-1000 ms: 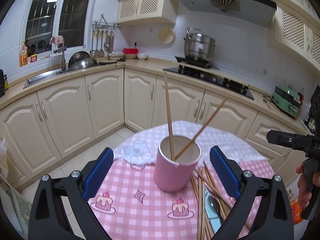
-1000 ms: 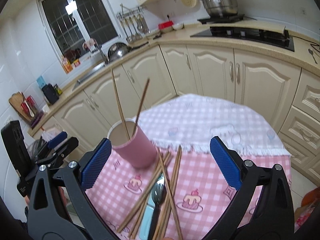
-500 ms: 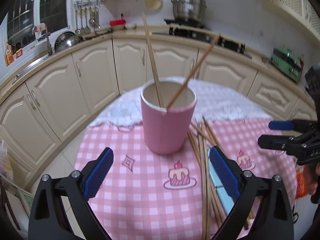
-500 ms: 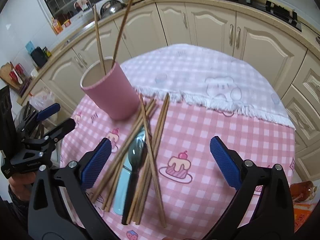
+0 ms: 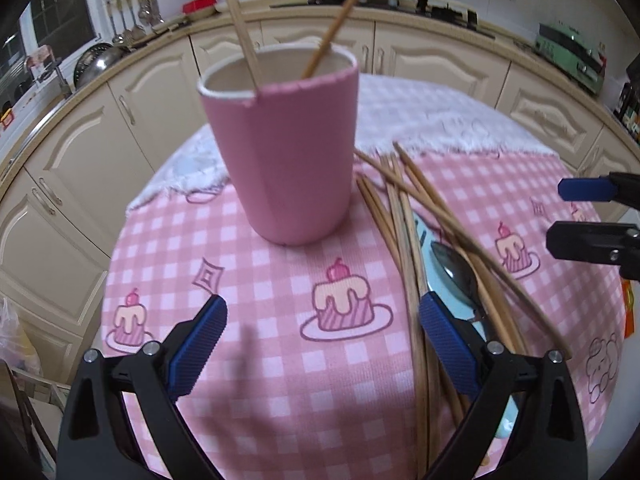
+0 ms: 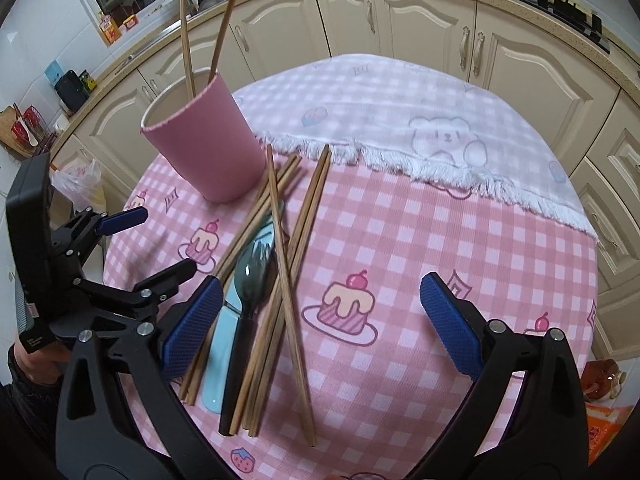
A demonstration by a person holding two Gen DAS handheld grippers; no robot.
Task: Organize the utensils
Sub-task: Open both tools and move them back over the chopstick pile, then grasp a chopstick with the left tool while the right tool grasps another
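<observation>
A pink cup (image 5: 286, 148) (image 6: 208, 144) stands on the pink checked tablecloth and holds two wooden chopsticks (image 5: 240, 20) (image 6: 186, 40). Beside it lies a pile of several loose chopsticks (image 5: 404, 220) (image 6: 286, 264) over a spoon with a dark handle (image 5: 456, 272) (image 6: 250, 280) and a light blue fork (image 6: 218, 360). My left gripper (image 5: 320, 344) is open and empty, low over the cloth in front of the cup; it also shows in the right wrist view (image 6: 160, 248). My right gripper (image 6: 320, 328) is open and empty, above the pile; it also shows in the left wrist view (image 5: 588, 212).
The round table (image 6: 460, 216) has a white fringed towel (image 6: 400, 112) over its far half. Cream kitchen cabinets (image 6: 420, 32) and a counter with a stove (image 5: 400, 0) ring the table. A green appliance (image 5: 568, 52) sits on the counter to the right.
Both grippers have moved down and in toward the table. The cup and the pile now fill more of both views. Both jaws stay open and empty.
</observation>
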